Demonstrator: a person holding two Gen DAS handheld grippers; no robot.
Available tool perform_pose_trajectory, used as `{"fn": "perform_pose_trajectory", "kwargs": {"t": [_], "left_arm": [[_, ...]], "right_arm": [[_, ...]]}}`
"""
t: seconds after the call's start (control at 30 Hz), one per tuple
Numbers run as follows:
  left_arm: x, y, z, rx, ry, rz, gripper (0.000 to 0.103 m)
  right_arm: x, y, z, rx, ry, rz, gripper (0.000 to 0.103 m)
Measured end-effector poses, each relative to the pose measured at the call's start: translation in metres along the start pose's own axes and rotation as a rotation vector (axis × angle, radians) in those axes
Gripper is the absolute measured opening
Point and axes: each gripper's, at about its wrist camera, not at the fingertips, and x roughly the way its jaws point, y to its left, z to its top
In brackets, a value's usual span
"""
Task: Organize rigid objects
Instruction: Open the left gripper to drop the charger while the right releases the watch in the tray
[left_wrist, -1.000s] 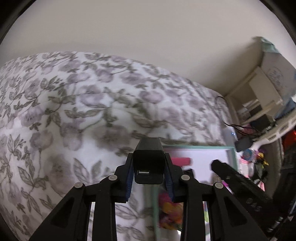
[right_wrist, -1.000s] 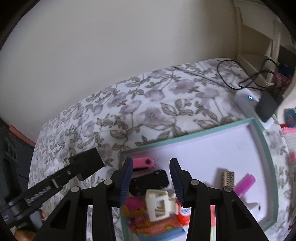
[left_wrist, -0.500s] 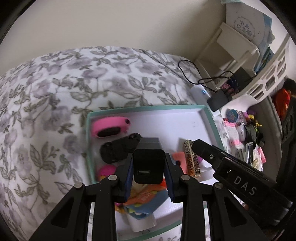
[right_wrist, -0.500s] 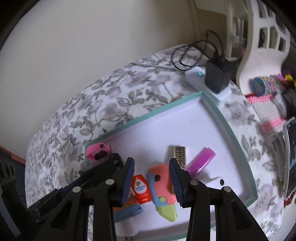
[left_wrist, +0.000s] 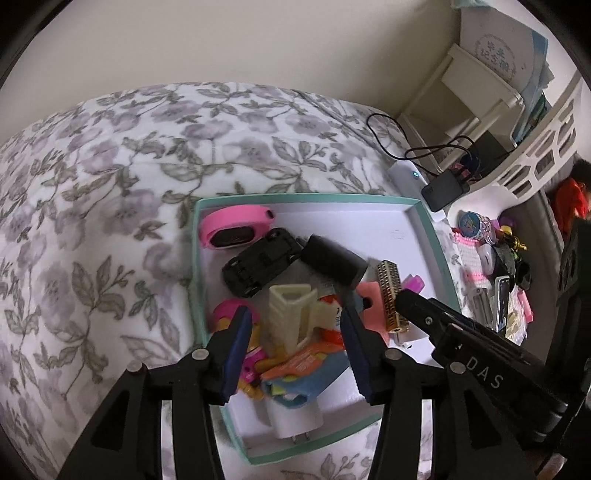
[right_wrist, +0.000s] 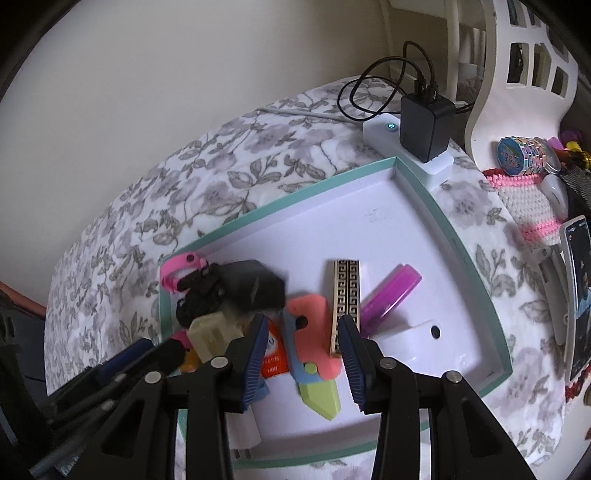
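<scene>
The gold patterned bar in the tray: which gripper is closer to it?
Right. The right gripper has the gold patterned bar beside its right fingertip; the left gripper sits further left, over the cream plastic piece.

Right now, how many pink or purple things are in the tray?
4 that I can see: a pink band in the far left corner, a pink toy at the left wall, a salmon-pink piece mid-tray, and a purple tube right of it. The pile may hide more.
</scene>
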Motion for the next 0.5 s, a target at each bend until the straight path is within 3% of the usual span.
{"fn": "perform_pose_trajectory", "kwargs": {"t": [0.07,0.17,0.3,0.33,0.37,0.43,0.5], "left_arm": [[-0.005,0.006,-0.003,-0.006,-0.01,0.035,0.052],[-0.014,0.02,-0.009,-0.027,-0.034,0.107,0.062],[-0.022,0.05,-0.021,-0.096,-0.035,0.168,0.063],[-0.023,0.054,-0.023,-0.106,-0.034,0.181,0.065],[-0.025,0.061,-0.027,-0.121,-0.033,0.2,0.075],[-0.028,0.067,-0.033,-0.134,-0.038,0.213,0.085],[-0.032,0.072,-0.039,-0.137,-0.046,0.228,0.085]], "right_arm": [[-0.001,0.004,-0.006,-0.02,0.004,-0.002,0.043],[0.0,0.012,-0.016,-0.057,0.012,0.0,0.043],[-0.001,0.026,-0.03,-0.119,0.014,-0.014,0.044],[-0.001,0.029,-0.033,-0.132,0.013,-0.016,0.048],[-0.002,0.033,-0.037,-0.152,0.007,-0.026,0.058],[-0.003,0.038,-0.042,-0.174,0.0,-0.04,0.069],[-0.005,0.042,-0.047,-0.189,-0.01,-0.045,0.073]]}}
